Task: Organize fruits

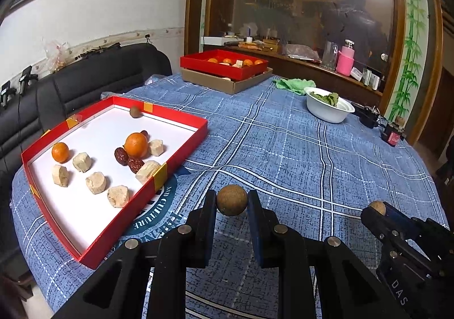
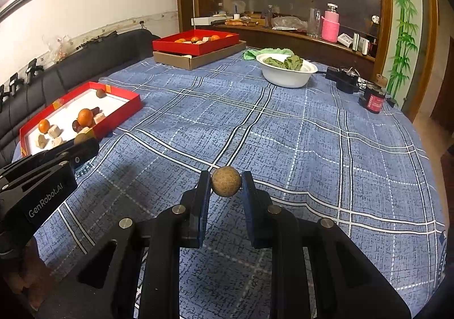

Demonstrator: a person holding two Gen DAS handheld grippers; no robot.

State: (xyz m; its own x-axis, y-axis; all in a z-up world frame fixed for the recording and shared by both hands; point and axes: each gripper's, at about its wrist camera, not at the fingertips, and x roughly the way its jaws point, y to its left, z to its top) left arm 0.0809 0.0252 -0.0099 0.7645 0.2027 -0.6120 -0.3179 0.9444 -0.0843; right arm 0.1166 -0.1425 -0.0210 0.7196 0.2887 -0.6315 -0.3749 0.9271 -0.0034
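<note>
brown and round, a longan [image 1: 231,199] sits pinched between the fingers of the left gripper [image 1: 232,204] above the blue plaid tablecloth [image 1: 283,154], while the right gripper [image 2: 226,185] clamps a second longan [image 2: 226,181]. both fruits appear mid-carry. the red tray [image 1: 181,148], at ten o'clock from the left gripper, already holds oranges [image 1: 136,144], dates [image 1: 122,155], pale chunks and one longan. next, each gripper likely needs to swing toward ten o'clock, over the tray wall, and release gently so nothing rolls.
</note>
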